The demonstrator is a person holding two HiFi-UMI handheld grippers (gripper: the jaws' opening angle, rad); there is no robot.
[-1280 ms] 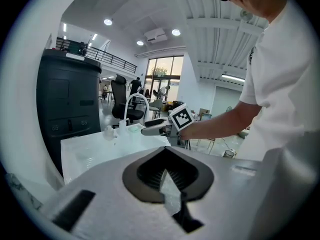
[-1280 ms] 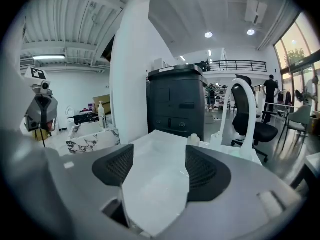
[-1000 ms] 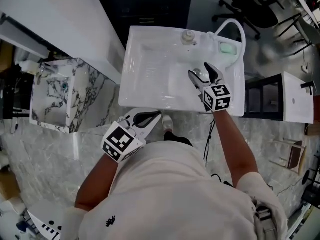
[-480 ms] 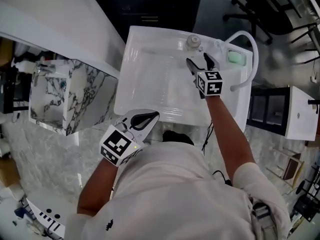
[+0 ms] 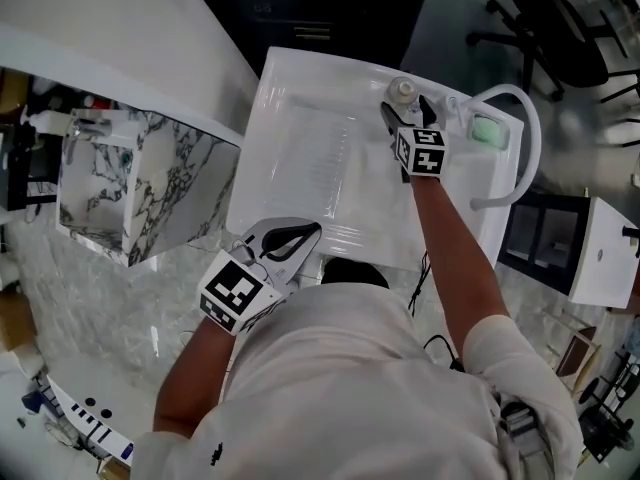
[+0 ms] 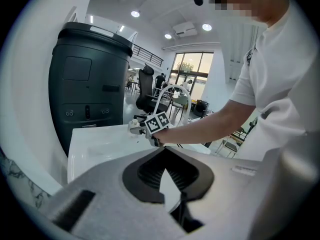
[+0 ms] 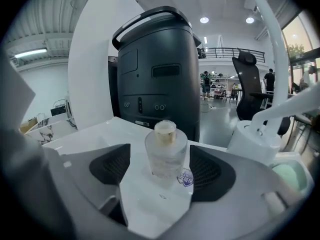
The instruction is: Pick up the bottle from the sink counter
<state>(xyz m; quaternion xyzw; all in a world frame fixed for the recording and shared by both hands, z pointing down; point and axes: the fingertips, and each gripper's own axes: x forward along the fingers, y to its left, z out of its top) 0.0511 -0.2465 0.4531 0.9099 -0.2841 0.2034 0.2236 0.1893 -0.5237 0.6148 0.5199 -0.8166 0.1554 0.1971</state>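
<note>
The right gripper (image 5: 406, 113) has reached the bottle (image 7: 165, 151), jaws just widened around it without gripping; the left gripper (image 5: 312, 231) is clenched.

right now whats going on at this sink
A person holds a gripper in each hand. The right gripper is at a clear bottle on the back rim of the sink; its jaws have just been opening and stand either side of it, not pressing. The left gripper hangs shut and empty near its front.

Clear bottle (image 7: 165, 154) — white sink (image 5: 300, 168)
</note>
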